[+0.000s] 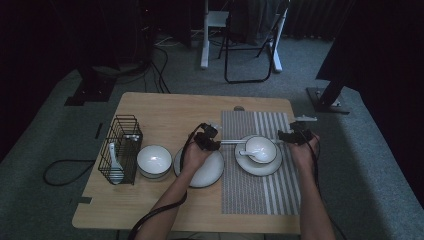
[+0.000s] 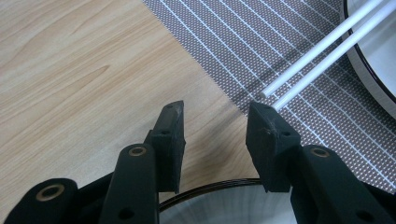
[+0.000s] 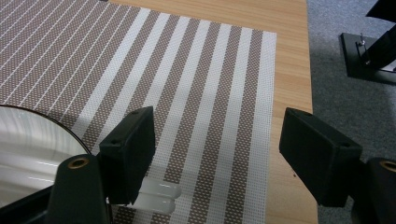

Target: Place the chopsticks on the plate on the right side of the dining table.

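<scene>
I see both forearms reaching up from 6 o'clock. Left tool (image 1: 214, 135) hovers over the plate (image 1: 207, 172), jaws apart, nothing between them; the chopsticks' (image 2: 322, 51) tips lie just beyond its right jaw. Right tool (image 3: 212, 154) has its jaws wide apart, unclamped; the chopsticks' other ends sit by its left jaw. The chopsticks lie across the bowl (image 1: 261, 148) on the mat (image 3: 201, 74). The desk (image 3: 292, 51) edge runs close at 3 o'clock.

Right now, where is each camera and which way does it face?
High view: above the near side, facing forward and down at the table; both forearms.
Left gripper view: on the left gripper, past open jaws to chopsticks' tips.
Right gripper view: on the right gripper, past open jaws to their other ends.
All share the mat.
</scene>
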